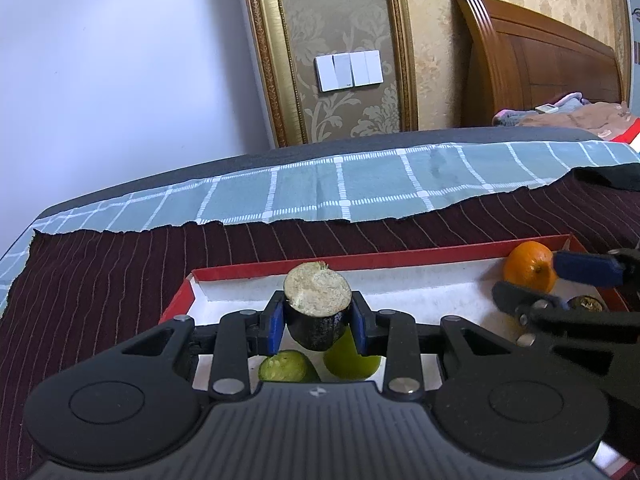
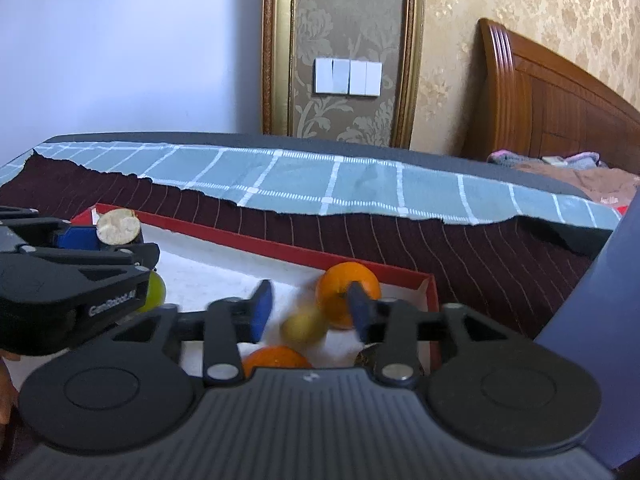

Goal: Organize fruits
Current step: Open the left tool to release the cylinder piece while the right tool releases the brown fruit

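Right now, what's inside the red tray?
In the red tray: two oranges, a yellowish fruit, green fruits. A dark item sits half hidden behind the right gripper.

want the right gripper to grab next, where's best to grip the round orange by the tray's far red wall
Grip the round orange across its widest middle, coming from above on the near side: the red tray wall blocks the far side, and a small yellow-green fruit crowds its near-left.
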A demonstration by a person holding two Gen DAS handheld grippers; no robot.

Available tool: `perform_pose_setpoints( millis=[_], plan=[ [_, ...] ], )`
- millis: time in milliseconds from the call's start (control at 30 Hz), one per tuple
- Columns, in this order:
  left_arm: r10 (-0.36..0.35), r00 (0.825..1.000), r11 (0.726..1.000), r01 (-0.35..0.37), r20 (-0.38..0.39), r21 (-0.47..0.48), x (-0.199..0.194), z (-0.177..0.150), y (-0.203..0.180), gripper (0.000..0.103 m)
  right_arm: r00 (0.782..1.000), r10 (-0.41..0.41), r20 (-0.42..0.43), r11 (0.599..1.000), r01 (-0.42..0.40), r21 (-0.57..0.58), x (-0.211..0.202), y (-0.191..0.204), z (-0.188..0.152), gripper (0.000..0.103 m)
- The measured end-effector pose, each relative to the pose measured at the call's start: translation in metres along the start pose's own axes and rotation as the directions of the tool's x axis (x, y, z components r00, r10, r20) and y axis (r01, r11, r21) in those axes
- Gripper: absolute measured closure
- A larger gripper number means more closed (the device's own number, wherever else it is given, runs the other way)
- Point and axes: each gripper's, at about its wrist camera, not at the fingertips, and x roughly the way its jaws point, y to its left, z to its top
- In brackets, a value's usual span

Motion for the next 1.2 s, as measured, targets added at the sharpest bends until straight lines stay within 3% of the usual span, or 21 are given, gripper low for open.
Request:
perform_pose_setpoints(
  millis=[33, 200, 267, 433, 733, 867, 1033, 1200],
  plan=[
    [-0.003, 1.000, 1.000, 0.003, -0.003, -0.004, 0.000, 0.001, 0.000, 0.070, 1.000, -0.005, 0.003, 1.000, 0.005, -0.002, -0.001, 0.000, 0.000, 0.045],
    [-0.014, 1.000, 1.000, 0.014, -0.010, -0.007, -0.003, 0.000, 0.000, 0.070, 1.000, -0.010, 0.010, 1.000, 0.010, 0.004, -0.008, -0.001, -0.001, 0.041],
    [-0.014, 1.000, 1.000, 0.014, -0.007, -0.011, -0.005, 0.001, 0.001, 0.067, 1.000, -0.021, 0.012, 1.000, 0.021, 0.018, -0.012, -0.003, -0.002, 0.028],
    [0.014, 0.999, 1.000, -0.013, 0.035, -0.006, -0.014, 0.002, 0.002, 0.031, 0.993, -0.103, 0.062, 0.995, 0.102, 0.024, -0.035, -0.006, -0.005, 0.001],
    [0.013, 0.996, 0.999, -0.010, 0.085, -0.034, -0.064, -0.010, 0.017, 0.030, 0.987, -0.131, 0.096, 0.988, 0.121, 0.100, -0.089, -0.026, -0.022, 0.000],
    [-0.014, 0.995, 0.995, 0.023, 0.096, -0.092, -0.100, -0.037, 0.034, 0.024, 0.986, -0.126, 0.110, 0.986, 0.112, 0.121, -0.116, -0.034, -0.044, 0.000],
    [-0.057, 0.992, 0.991, 0.070, 0.116, -0.110, -0.134, -0.076, 0.040, 0.024, 0.993, -0.032, 0.110, 0.989, 0.016, 0.147, -0.139, -0.038, -0.074, 0.000],
    [-0.099, 0.987, 0.989, 0.112, 0.123, -0.098, -0.149, -0.104, 0.030, 0.024, 0.994, -0.051, 0.095, 0.997, 0.045, 0.064, -0.150, -0.021, -0.097, 0.000]
  ],
)
